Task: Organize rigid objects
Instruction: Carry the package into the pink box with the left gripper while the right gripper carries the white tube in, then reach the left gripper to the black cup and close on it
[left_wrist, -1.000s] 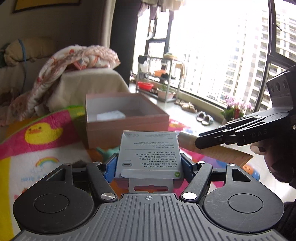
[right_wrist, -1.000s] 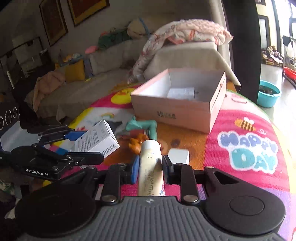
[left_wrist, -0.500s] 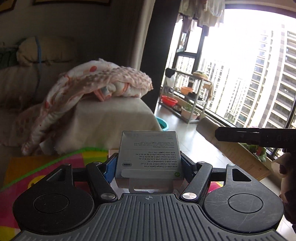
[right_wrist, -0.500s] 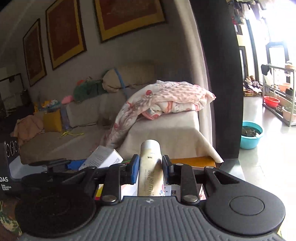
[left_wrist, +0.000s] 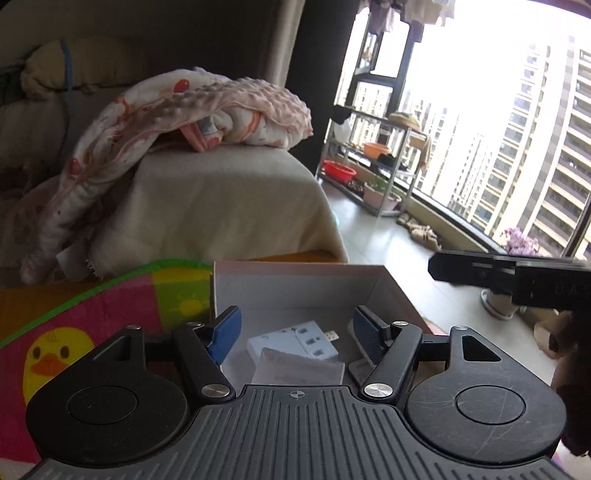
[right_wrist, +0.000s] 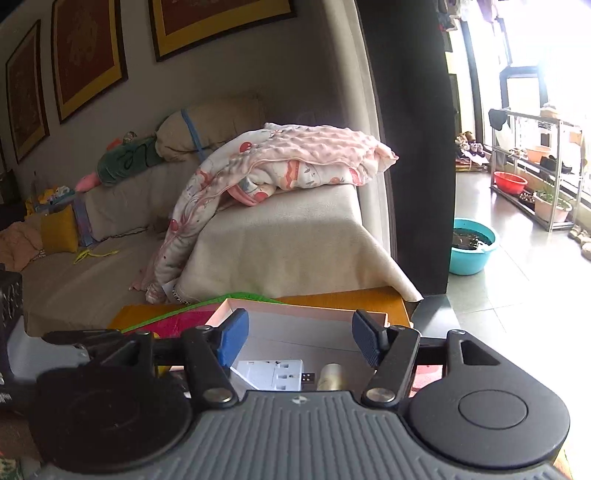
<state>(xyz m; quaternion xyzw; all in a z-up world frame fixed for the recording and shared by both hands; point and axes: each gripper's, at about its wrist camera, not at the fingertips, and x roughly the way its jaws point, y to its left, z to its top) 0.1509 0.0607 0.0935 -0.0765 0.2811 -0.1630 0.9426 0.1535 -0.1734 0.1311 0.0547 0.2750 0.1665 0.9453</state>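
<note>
A pink cardboard box stands open on the play mat. My left gripper hovers over it, open, with nothing between its blue pads. Below it a white carton lies in the box on a white plug adapter. My right gripper is over the same box, its jaws opening and nothing between them. The cream tube lies under it beside the adapter. The right gripper shows side-on at the right of the left wrist view, and the left gripper is blurred at the left of the right wrist view.
A colourful play mat with a yellow duck lies under the box. Behind it is a beige sofa with a pink blanket. A teal basin and a metal shelf stand on the tiled floor by the window.
Both grippers moved forward over the pink box. The left one let go of the white carton and the right one let go of the tube; both now lie in the box.
</note>
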